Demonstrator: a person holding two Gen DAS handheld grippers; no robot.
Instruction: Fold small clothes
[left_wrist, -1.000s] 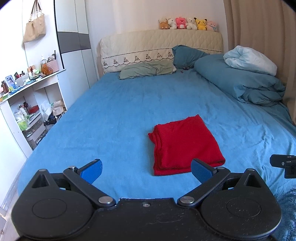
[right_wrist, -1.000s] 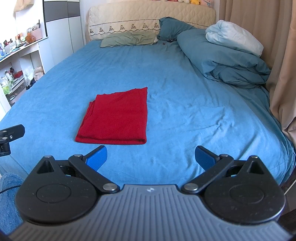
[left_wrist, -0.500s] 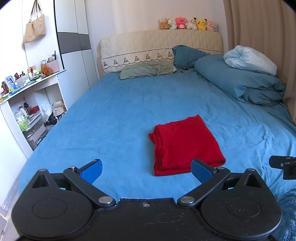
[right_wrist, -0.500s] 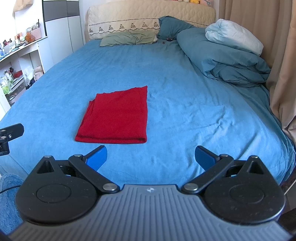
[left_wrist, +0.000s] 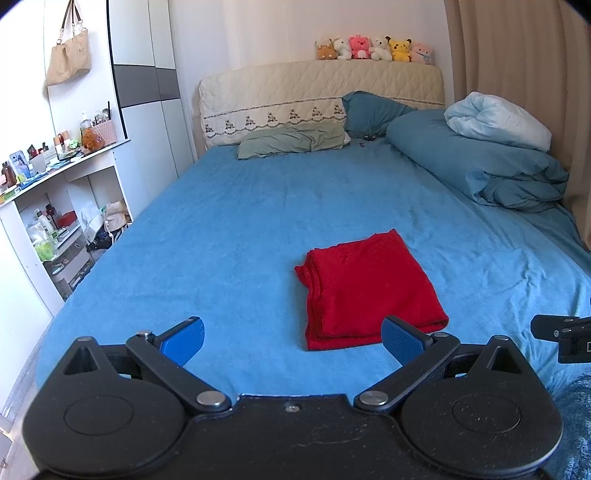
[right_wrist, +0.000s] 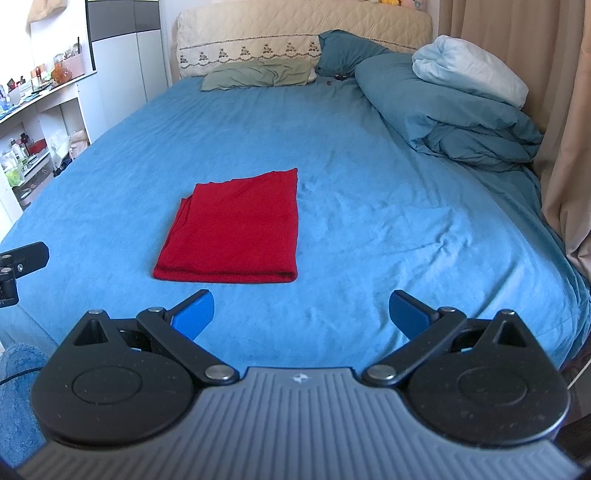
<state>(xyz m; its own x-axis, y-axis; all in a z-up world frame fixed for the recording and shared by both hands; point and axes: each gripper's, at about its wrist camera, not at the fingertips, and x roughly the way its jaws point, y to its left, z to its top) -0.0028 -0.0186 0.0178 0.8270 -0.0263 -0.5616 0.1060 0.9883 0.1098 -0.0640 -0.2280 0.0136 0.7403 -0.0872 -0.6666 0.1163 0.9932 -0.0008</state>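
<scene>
A red garment (left_wrist: 369, 288) lies folded into a flat rectangle on the blue bed sheet (left_wrist: 240, 229). It also shows in the right wrist view (right_wrist: 236, 229). My left gripper (left_wrist: 293, 341) is open and empty, held back near the foot of the bed, with the garment just beyond its right finger. My right gripper (right_wrist: 301, 314) is open and empty, with the garment ahead and to the left. Neither gripper touches the cloth.
Pillows (left_wrist: 291, 142) and a bunched blue duvet (left_wrist: 480, 162) lie at the head and right side of the bed. A white shelf unit (left_wrist: 55, 206) with clutter stands to the left. A beige curtain (right_wrist: 565, 129) hangs on the right.
</scene>
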